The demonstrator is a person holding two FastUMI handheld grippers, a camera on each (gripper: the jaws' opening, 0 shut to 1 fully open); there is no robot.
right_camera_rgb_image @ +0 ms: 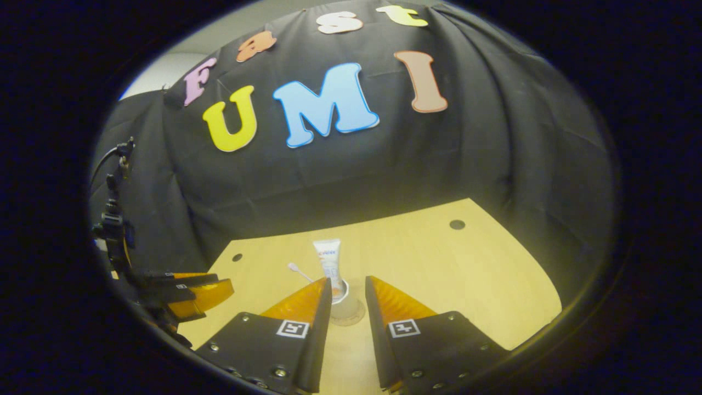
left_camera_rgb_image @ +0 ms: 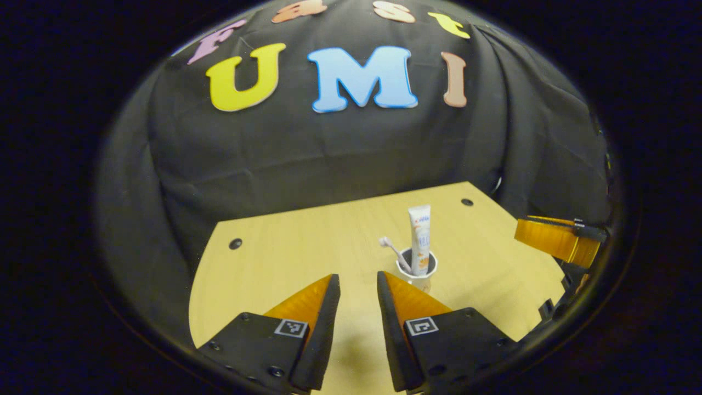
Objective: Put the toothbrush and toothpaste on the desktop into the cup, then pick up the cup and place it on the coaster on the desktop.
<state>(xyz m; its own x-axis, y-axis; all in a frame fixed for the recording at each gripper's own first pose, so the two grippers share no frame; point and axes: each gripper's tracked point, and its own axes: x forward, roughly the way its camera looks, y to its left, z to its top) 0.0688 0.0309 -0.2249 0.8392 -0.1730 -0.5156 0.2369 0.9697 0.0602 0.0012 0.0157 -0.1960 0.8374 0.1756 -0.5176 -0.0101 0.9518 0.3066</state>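
Observation:
A white cup [left_camera_rgb_image: 418, 270] stands upright on the wooden desktop [left_camera_rgb_image: 285, 258], holding a white toothpaste tube [left_camera_rgb_image: 420, 233] and a toothbrush [left_camera_rgb_image: 392, 250] whose head leans left. My left gripper [left_camera_rgb_image: 358, 282] is open, with the cup just beyond its right finger. In the right gripper view the cup [right_camera_rgb_image: 341, 296] shows through the gap of my open right gripper [right_camera_rgb_image: 348, 281], farther off and not touched. A pale round coaster [right_camera_rgb_image: 351, 317] seems to lie under its foot. The toothpaste tube [right_camera_rgb_image: 328, 259] and toothbrush [right_camera_rgb_image: 299, 269] rise from it.
The right gripper [left_camera_rgb_image: 555, 239] hangs at the right edge of the left gripper view, well apart from the cup. The left gripper [right_camera_rgb_image: 198, 293] sits low at the left of the right gripper view. Black cloth walls the desktop's back and sides.

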